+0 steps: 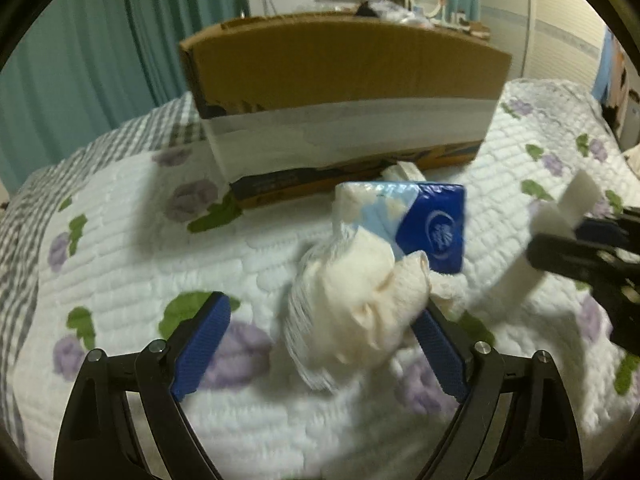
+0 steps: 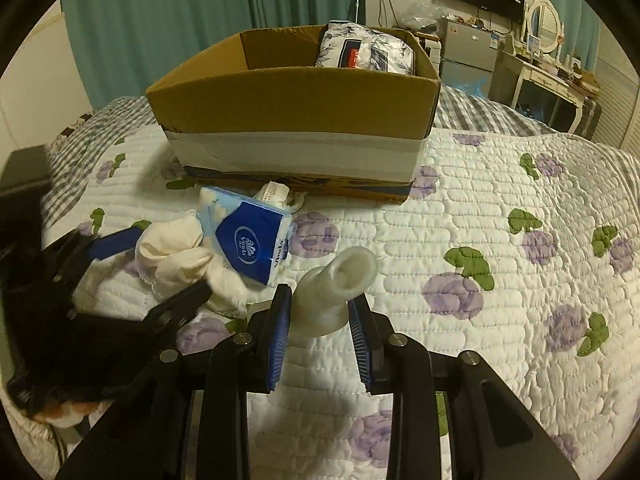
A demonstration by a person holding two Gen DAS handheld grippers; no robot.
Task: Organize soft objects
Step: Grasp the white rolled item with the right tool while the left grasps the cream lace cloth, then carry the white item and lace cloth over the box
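On the quilted bed lies a cream cloth bundle [image 1: 360,304], also in the right wrist view [image 2: 172,256], beside a blue tissue pack [image 1: 424,224] [image 2: 248,236]. My left gripper [image 1: 324,340] is open, its jaws on either side of the bundle; it shows at the left of the right wrist view [image 2: 152,268]. My right gripper [image 2: 320,312] is shut on a white foam piece [image 2: 336,292] and holds it above the quilt; it shows at the right edge of the left wrist view [image 1: 584,240] with the foam [image 1: 552,236].
An open cardboard box [image 2: 296,120] [image 1: 344,92] stands behind the pack, with a flower-printed package [image 2: 364,50] inside at its far right. A small white item [image 2: 276,194] lies against the box's base. Curtains, a desk, a mirror and a monitor stand beyond the bed.
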